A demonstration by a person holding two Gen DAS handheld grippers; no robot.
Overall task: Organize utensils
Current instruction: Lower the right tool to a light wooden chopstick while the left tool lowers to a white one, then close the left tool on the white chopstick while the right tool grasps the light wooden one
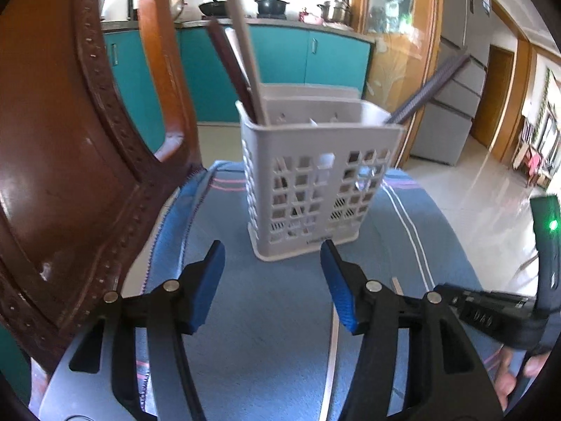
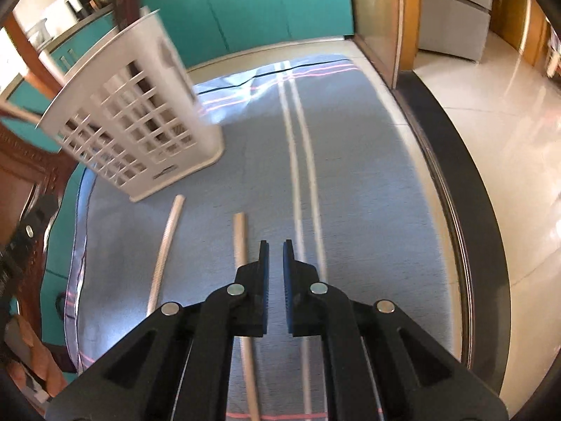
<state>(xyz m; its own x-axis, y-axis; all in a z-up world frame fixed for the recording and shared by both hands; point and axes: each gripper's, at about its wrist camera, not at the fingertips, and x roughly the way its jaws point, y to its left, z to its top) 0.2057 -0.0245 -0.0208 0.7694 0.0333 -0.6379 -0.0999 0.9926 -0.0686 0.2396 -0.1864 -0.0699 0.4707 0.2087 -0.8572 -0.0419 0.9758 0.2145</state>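
Observation:
A white perforated utensil holder (image 1: 315,175) stands upright on a blue striped cloth (image 1: 273,315). A beige chopstick (image 1: 245,59), a dark brown one (image 1: 228,66) and a dark patterned one (image 1: 431,87) stick out of it. My left gripper (image 1: 272,245) is open just in front of the holder's base, with nothing between its blue pads. In the right wrist view the holder (image 2: 140,112) is at the upper left. Two pale chopsticks (image 2: 164,249) (image 2: 242,242) lie on the cloth. My right gripper (image 2: 276,245) is shut and empty, just right of the nearer chopstick.
A carved brown wooden chair back (image 1: 52,140) rises close on the left of the holder. The table's dark edge (image 2: 455,175) runs along the right side of the cloth, with tiled floor beyond it. Teal kitchen cabinets (image 1: 280,52) are behind.

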